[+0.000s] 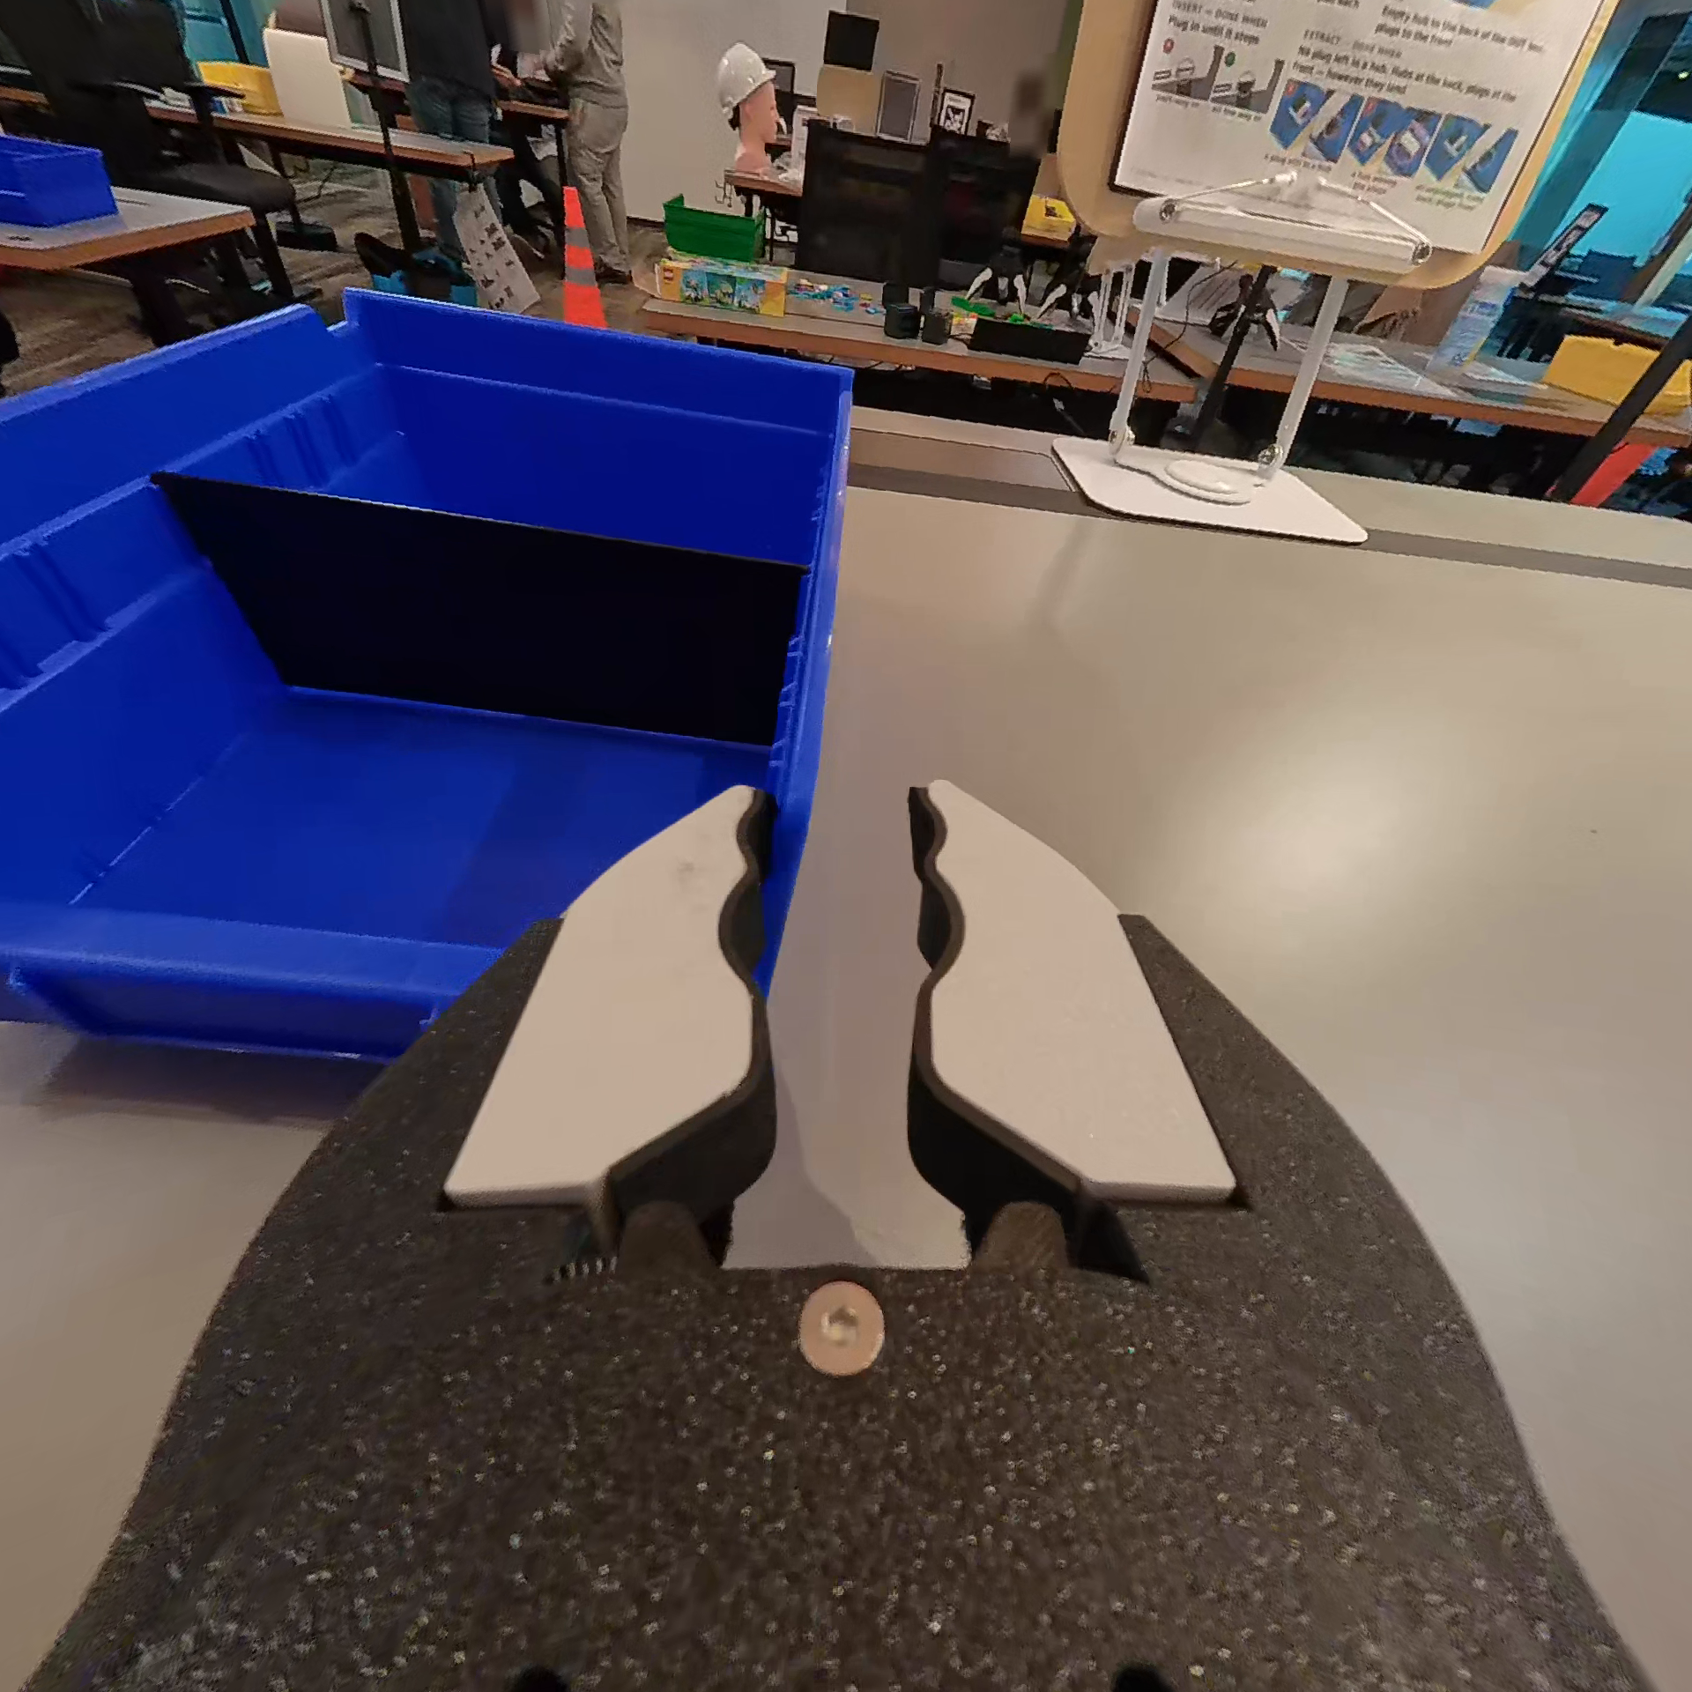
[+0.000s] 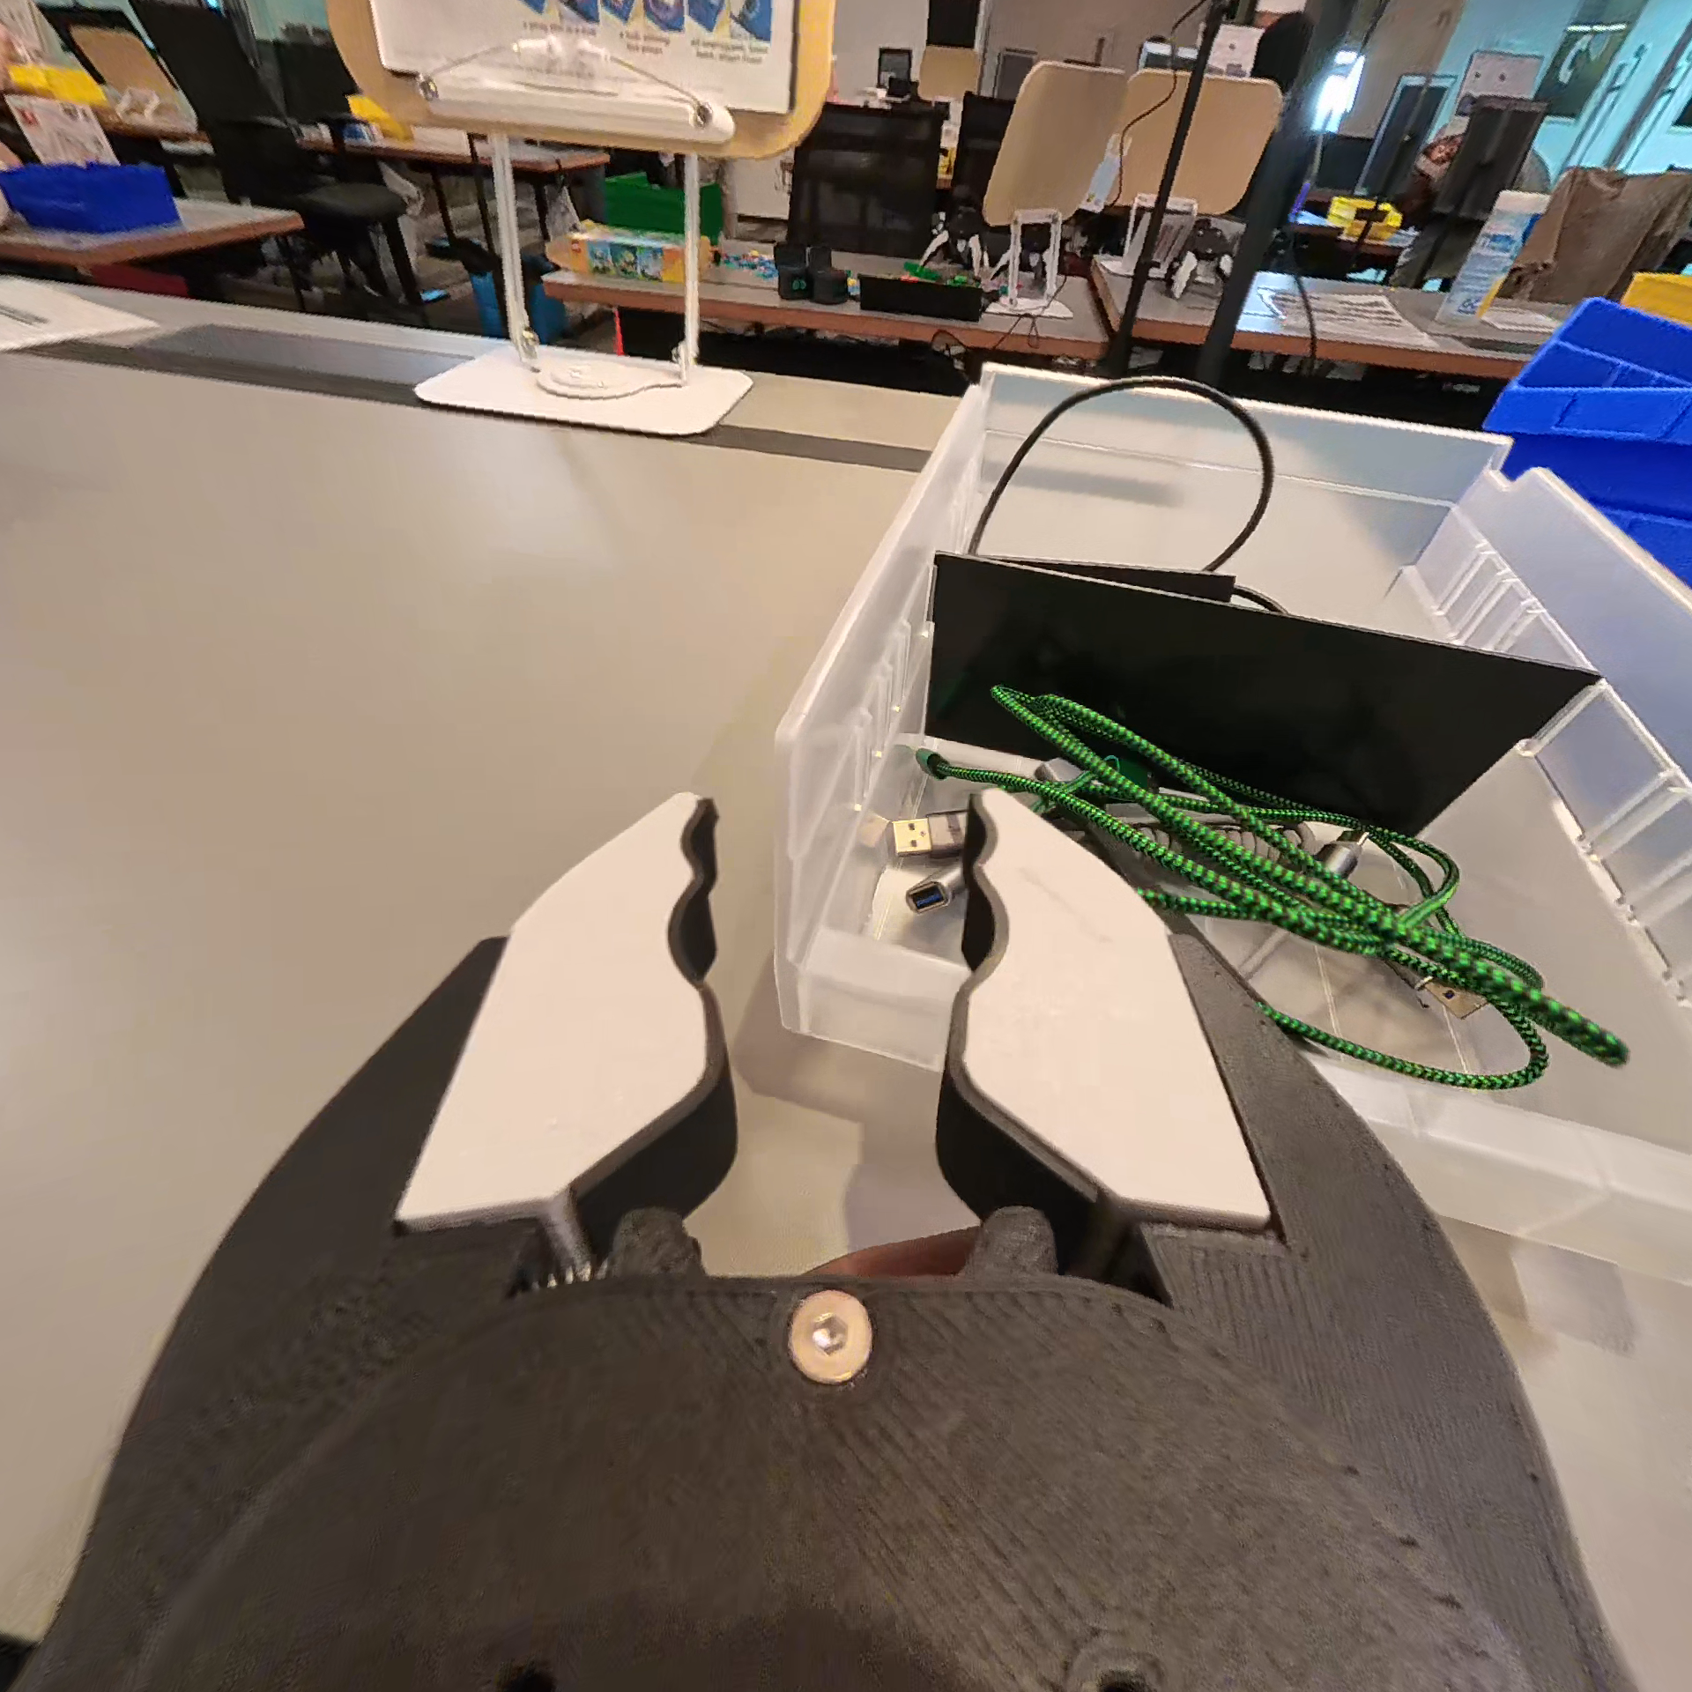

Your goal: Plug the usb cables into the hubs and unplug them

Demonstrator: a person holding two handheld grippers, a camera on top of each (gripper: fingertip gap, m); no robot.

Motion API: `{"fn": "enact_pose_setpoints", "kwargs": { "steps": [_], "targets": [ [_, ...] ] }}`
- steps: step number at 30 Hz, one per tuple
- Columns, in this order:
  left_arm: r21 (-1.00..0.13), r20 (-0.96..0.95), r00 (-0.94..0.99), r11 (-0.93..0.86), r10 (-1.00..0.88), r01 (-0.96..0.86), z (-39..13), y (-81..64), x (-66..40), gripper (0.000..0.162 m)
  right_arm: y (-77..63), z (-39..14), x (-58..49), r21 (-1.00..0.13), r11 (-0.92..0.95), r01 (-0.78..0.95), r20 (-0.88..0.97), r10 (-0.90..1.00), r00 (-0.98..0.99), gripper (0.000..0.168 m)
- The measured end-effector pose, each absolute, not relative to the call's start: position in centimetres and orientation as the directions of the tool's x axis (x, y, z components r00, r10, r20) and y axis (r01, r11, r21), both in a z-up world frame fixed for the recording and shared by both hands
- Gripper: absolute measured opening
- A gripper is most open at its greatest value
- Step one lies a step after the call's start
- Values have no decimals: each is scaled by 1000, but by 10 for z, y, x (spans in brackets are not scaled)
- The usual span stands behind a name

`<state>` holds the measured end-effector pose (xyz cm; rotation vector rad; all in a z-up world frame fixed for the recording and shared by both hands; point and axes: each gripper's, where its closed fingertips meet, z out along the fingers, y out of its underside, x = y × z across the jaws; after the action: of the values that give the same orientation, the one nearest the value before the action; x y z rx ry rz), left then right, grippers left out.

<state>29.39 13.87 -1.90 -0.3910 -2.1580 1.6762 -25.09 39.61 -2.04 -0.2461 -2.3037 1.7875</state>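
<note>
Both tools hang over the grey desk with nothing held: the left hand-held gripper narrowly parted beside an empty blue bin, the right hand-held gripper wider apart. Green braided usb cables lie tangled in the clear bin's near compartment. Best start, I judge — pinch 1 silver plug by its shell, not the braid. The far instruction sheet carries print; no brand is legible.

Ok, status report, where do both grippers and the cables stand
Left gripper open, empty, beside blue bin. Right gripper open, empty, short of clear bin. Green cables tangled inside. No hub seen.
</note>
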Motion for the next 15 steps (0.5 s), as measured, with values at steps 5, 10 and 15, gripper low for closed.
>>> {"fn": "enact_pose_setpoints", "kwargs": {
  "steps": [5, 10, 15],
  "targets": [
    [-961, 122, -905, 276, 408, -5, -23, 136, 300, 16, 379, -34, -254, -939, 344, -13, 110, 265, -958, 30],
    [-947, 131, -917, 320, 377, -4, -29, 132, 307, 10, 373, -36, -253, -926, 371, -66, 175, 266, -948, 9],
    [-936, 33, -937, 340, 347, 93, -38, 133, 308, 7, 377, -36, -255, -927, 370, -56, 168, 278, -946, 7]
  ]
}}
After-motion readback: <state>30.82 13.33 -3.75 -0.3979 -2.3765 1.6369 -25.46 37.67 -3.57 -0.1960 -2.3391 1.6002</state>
